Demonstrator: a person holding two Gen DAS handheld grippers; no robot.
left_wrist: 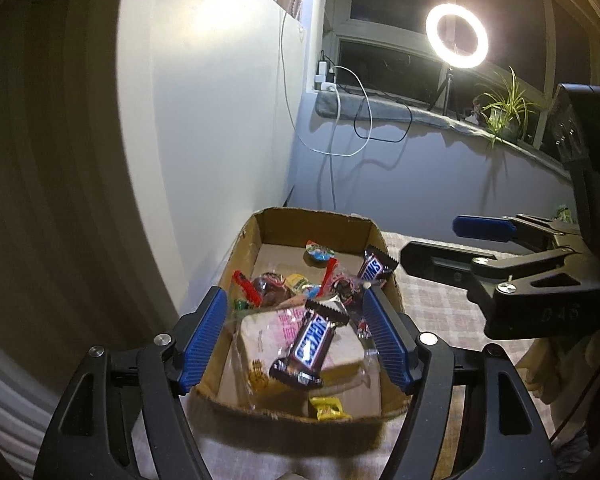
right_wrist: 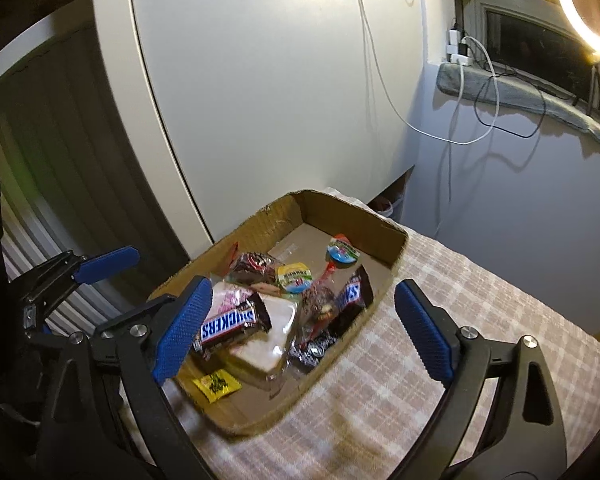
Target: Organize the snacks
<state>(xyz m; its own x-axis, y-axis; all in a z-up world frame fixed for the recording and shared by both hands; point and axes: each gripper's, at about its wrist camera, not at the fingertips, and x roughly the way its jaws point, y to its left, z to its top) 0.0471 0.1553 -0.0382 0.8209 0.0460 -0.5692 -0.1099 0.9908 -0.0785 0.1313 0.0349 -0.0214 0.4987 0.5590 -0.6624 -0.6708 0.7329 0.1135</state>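
Note:
A shallow cardboard box [left_wrist: 260,224] [right_wrist: 392,232] on a checked tablecloth holds several snacks. A Snickers bar [left_wrist: 312,344] [right_wrist: 230,322] lies on a wrapped sandwich [left_wrist: 260,336] [right_wrist: 276,320]. A second Snickers bar [left_wrist: 374,268] [right_wrist: 350,294] leans at the box's right wall. Jelly cups [left_wrist: 318,254] [right_wrist: 342,252], wrapped candies and a yellow sachet [left_wrist: 328,408] [right_wrist: 216,386] lie around them. My left gripper [left_wrist: 296,340] is open above the box, empty, its jaws either side of the near Snickers. My right gripper [right_wrist: 304,336] is open and empty over the box's right edge.
The checked tablecloth [right_wrist: 440,280] spreads right of the box. A white cabinet [right_wrist: 260,80] stands behind it. A ring light [left_wrist: 456,36], a plant [left_wrist: 504,108] and cables lie on the windowsill. The right gripper [left_wrist: 472,232] shows in the left wrist view.

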